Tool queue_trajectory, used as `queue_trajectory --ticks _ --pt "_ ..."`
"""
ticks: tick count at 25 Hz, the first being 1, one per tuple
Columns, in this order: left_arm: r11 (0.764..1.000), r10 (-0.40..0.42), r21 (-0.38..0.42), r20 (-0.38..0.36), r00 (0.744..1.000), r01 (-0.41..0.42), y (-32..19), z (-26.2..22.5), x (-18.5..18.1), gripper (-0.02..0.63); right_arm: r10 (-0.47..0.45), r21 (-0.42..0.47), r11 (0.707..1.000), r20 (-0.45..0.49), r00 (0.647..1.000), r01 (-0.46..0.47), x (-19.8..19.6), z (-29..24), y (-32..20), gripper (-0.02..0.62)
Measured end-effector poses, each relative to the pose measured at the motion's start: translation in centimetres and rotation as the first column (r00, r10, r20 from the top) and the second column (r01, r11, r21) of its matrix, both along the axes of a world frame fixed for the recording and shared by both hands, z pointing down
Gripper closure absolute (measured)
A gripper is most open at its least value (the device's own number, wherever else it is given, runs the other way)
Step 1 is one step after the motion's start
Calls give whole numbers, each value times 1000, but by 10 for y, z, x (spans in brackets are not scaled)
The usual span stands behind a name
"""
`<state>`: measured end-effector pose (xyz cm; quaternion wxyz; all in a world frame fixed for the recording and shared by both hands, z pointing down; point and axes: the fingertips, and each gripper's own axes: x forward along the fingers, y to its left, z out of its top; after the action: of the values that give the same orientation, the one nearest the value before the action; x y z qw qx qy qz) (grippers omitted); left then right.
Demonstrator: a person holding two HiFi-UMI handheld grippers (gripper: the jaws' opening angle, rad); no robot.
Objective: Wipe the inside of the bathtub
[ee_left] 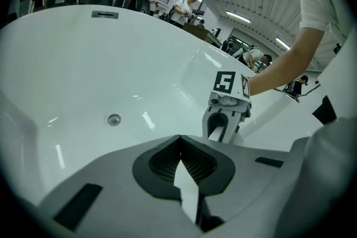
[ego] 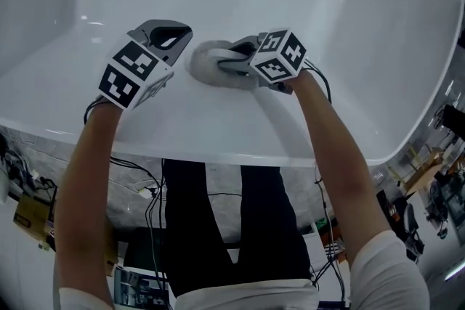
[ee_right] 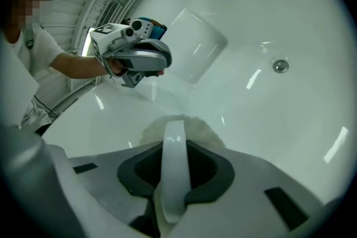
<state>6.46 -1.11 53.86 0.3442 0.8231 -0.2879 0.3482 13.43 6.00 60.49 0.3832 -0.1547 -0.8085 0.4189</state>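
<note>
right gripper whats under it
A round pale pad on the bathtub wall, its white handle clamped by the right gripper. The pad's underside is hidden.

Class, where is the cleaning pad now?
In the head view the pad presses the bathtub's near wall, centre, held by the right gripper, just right of the left gripper.

I find no readable text, numbers or brands; the cubes atop my left gripper (ego: 171, 33) and right gripper (ego: 224, 62) carry only black-and-white square patterns.
</note>
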Motion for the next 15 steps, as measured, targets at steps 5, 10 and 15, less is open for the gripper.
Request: queue_trajectory --ticks 5,10,15 --pt "998 -56 14 -30 998 56 4 -17 -8 597 2 29 1000 65 998 -4 1 -74 17 505" --pt "999 -29 37 -8 1000 29 8 -25 -15 597 30 45 998 117 993 -36 8 -128 23 503" --pt "997 -24 78 7 1000 24 7 -47 -30 597 24 43 999 128 991 -30 9 -165 31 505"
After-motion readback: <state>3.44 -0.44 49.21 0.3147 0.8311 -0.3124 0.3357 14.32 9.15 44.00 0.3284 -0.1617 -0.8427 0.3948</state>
